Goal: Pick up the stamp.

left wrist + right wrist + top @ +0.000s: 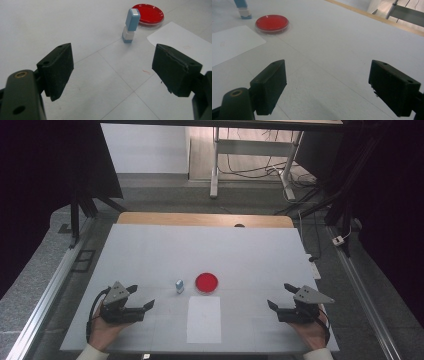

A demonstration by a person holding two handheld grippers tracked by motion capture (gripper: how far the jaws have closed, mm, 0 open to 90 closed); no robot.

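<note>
- Both grippers rest near the table's [150, 250] near edge, left gripper [141, 296] and right gripper [279, 295] with jaws wide and empty.
- A small blue-and-white stamp [130, 25] stands upright mid-table, left of a red ink dish [206, 282], beyond a paper sheet [204, 320].
- It looks tall and narrow; a clumsy grab could topple it.

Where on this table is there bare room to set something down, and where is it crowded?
Free: the wide stretch beyond the red dish up to the table's far wooden edge, and the patches between the white paper sheet and each hand-held gripper, left and right. Crowded: the centre, where the blue-and-white stamp, dish and sheet cluster.
</note>
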